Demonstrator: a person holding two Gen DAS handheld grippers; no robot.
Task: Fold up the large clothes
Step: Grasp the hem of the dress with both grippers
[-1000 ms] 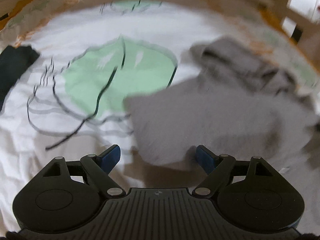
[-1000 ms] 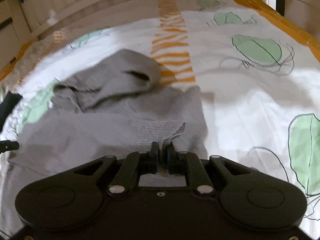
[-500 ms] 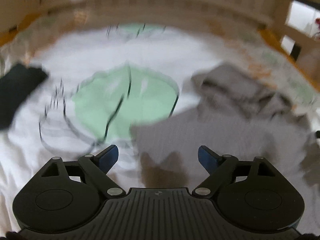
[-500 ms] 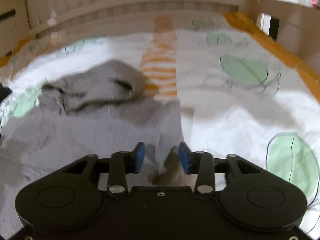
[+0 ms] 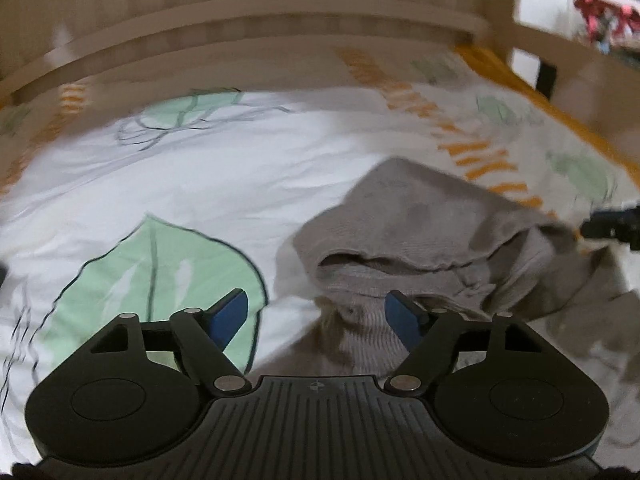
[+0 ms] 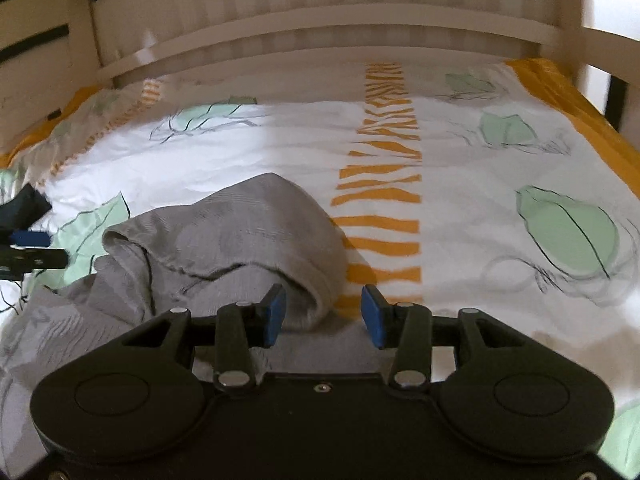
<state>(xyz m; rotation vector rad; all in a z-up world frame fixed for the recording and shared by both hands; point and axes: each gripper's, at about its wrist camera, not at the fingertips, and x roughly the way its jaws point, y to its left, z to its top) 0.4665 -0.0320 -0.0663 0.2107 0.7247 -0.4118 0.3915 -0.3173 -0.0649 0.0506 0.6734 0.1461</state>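
Both the left tongs (image 5: 316,312) and right tongs (image 6: 323,312) were released and held nothing. The grey garment (image 6: 240,240) lay bunched on the bed (image 6: 460,168) just ahead of them, probably let go so that a new edge could be taken.

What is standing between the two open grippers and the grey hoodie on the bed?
Nothing visible. The grey hoodie lies directly before the right gripper and the left gripper, both open, on the bed cover.
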